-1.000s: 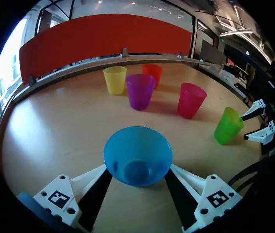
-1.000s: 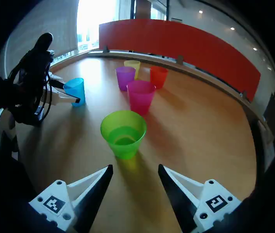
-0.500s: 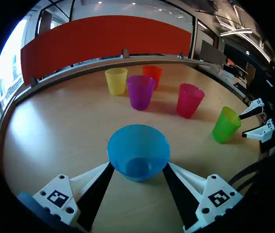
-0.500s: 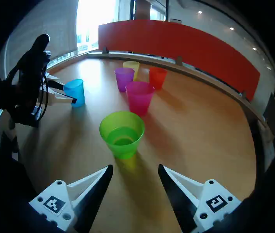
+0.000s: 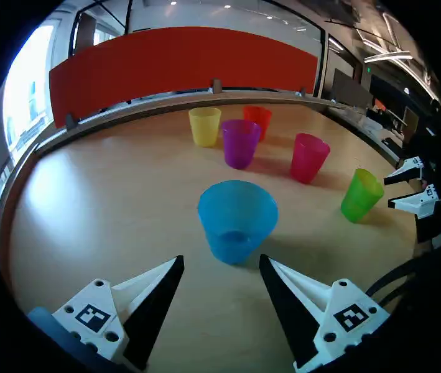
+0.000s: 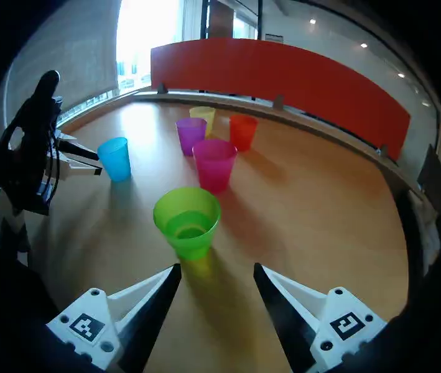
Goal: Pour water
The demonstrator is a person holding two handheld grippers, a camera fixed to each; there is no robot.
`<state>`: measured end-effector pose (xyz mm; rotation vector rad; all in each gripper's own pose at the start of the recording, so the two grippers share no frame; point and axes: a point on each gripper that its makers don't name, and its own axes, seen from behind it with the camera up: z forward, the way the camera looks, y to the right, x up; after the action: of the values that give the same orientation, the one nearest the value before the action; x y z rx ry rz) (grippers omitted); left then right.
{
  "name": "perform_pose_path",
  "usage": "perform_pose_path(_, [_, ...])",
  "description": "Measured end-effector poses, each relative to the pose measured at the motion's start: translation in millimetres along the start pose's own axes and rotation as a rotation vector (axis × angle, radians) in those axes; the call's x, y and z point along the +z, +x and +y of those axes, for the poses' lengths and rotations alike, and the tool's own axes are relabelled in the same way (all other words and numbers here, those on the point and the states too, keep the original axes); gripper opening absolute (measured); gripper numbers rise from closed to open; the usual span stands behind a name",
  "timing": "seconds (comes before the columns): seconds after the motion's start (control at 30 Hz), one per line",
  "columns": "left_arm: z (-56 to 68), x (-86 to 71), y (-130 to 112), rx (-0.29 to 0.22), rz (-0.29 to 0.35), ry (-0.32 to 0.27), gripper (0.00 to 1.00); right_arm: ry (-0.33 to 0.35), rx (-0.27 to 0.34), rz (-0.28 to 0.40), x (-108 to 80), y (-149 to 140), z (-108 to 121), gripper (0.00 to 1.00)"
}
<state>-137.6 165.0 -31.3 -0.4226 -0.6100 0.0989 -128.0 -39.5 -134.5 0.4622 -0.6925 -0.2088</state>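
A broad bench (image 5: pixel 96 199) of pale wood with a curved far edge carries everything. A long red panel (image 5: pixel 183 68) stands upright along that far edge. Bright windows lie behind the panel on one side, and strip lights run across the ceiling of a large open room.

Six translucent plastic cups stand upright on the bench, one of each colour. They are a blue plastic cup (image 5: pixel 237 219), a green plastic cup (image 6: pixel 187 222), a pink plastic cup (image 5: pixel 309 157), a purple plastic cup (image 5: pixel 240 143), a yellow plastic cup (image 5: pixel 204 126) and an orange-red plastic cup (image 5: pixel 257 119). The last four form a loose cluster towards the panel, with the yellow and orange-red ones farthest back. There are two grippers, each with white fingers that have black inner faces.

In the left gripper view, the left gripper (image 5: pixel 220 258) is spread wide and has hold of nothing. The blue cup stands on the bench just ahead of its fingertips, centred on the gap and apart from both fingers.

In the right gripper view, the right gripper (image 6: pixel 217 267) is likewise wide open and empty. The green cup stands just beyond its tips, a little to the left of the gap, and has liquid in its lower part. The pink cup is directly behind the green one.
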Motion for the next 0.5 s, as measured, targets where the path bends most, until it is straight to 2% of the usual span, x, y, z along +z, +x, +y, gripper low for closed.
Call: perform_pose_path(0.5, [-47.6,-53.2,-14.4,-0.083,0.026,0.134,0.89,-0.102,0.077,0.104,-23.0,25.2,36.1,0.9])
